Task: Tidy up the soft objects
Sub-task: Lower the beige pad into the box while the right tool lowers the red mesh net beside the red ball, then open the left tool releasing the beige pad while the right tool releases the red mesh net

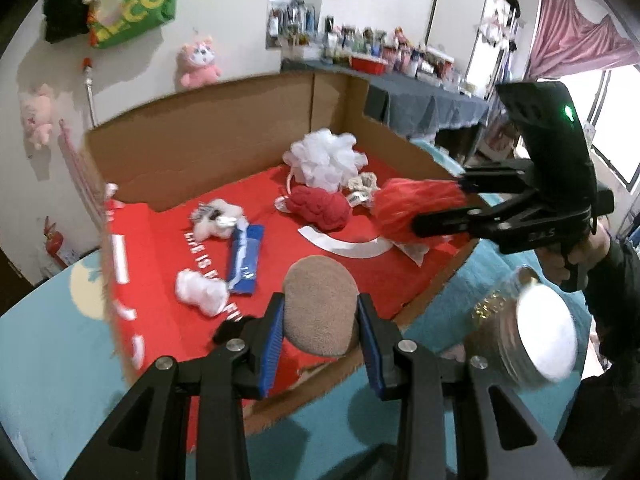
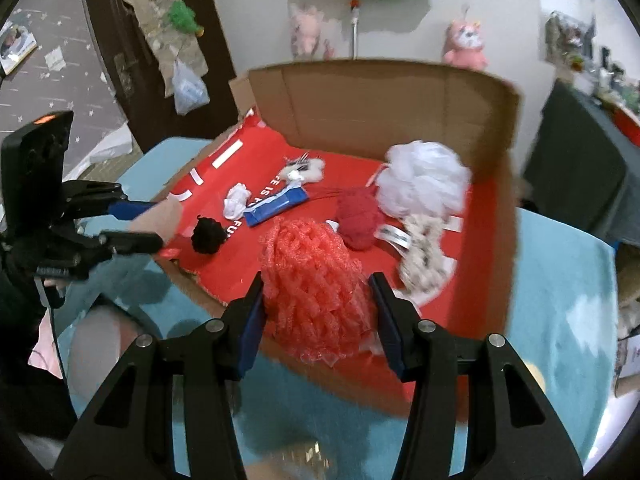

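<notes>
My left gripper [image 1: 320, 322] is shut on a round beige sponge pad [image 1: 322, 304], held over the near edge of the open cardboard box [image 1: 200, 152] with a red lining. My right gripper [image 2: 318, 312] is shut on a red mesh bath pouf [image 2: 314, 280], held over the box's near edge; it also shows in the left wrist view [image 1: 416, 204]. Inside the box lie a white pouf [image 2: 424, 182], a red knitted ball [image 2: 358, 216], a black pompom [image 2: 208, 234], a blue packet [image 2: 276, 204], white fluffy pieces [image 1: 200, 290] and a patterned scrunchie [image 2: 422, 256].
The box stands on a teal surface [image 1: 52, 344]. A shiny round tin [image 1: 536, 344] sits to the right of the box. Pink plush toys [image 1: 200, 60] hang on the wall behind. A cluttered table [image 1: 400, 80] stands at the back right.
</notes>
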